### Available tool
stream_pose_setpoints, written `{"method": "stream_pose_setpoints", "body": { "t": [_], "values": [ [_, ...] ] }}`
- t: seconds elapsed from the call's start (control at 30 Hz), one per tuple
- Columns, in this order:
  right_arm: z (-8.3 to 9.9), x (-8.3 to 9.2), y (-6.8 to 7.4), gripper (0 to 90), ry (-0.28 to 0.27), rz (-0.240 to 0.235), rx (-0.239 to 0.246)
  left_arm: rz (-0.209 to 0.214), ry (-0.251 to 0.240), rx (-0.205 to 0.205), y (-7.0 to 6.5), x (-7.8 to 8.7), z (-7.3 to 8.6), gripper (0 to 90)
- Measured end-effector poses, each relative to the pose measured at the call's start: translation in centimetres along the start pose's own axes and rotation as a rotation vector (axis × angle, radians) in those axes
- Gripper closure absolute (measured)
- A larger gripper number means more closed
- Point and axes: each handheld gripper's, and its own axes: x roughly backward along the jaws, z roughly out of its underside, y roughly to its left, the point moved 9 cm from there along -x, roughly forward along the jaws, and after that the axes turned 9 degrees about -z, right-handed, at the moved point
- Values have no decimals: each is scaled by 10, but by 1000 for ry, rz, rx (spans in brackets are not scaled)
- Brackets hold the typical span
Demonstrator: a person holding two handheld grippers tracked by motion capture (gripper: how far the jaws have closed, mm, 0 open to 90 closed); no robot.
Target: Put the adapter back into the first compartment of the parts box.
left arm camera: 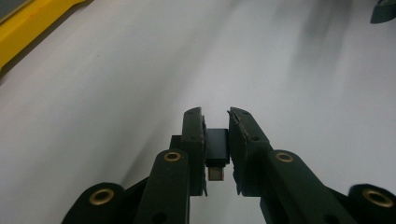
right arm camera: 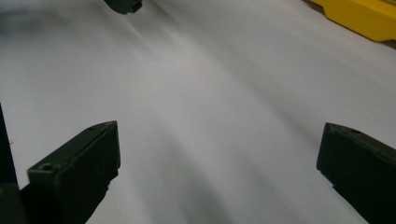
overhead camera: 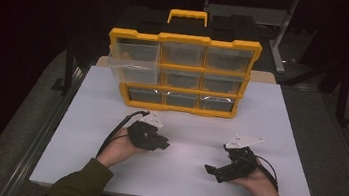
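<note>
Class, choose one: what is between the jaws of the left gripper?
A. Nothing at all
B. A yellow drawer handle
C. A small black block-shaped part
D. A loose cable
C: in the left gripper view, the left gripper has its two jaws closed on the sides of a small black part with a metal end, above the white table.

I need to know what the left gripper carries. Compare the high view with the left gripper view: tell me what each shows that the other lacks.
High view: the whole yellow organizer with its top-left drawer pulled out, and both hands.

Left gripper view: a small black USB-like adapter clamped in the left gripper.

Both: the white table, the left gripper and yellow organizer edge.
</note>
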Motion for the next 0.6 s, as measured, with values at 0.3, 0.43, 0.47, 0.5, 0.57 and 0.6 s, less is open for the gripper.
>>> {"method": "stream_pose_setpoints", "body": {
  "t": [0.3,0.43,0.47,0.5,0.57,0.6],
  "values": [
    [0,-1,0,0,3,0,-3,-11,-9,23,8,18,7,763],
    [0,-2,0,0,6,-1,-3,-23,-17,27,13,26,10,763],
    [0,-2,1,0,7,-2,-2,-25,-19,31,14,28,11,763],
    [0,-2,1,0,7,-3,-2,-26,-21,34,15,30,12,763],
    [0,-2,1,0,6,-3,-1,-30,-22,40,18,34,14,763],
    [0,-2,1,0,7,-3,-2,-31,-22,41,20,36,16,763]
  ]
}}
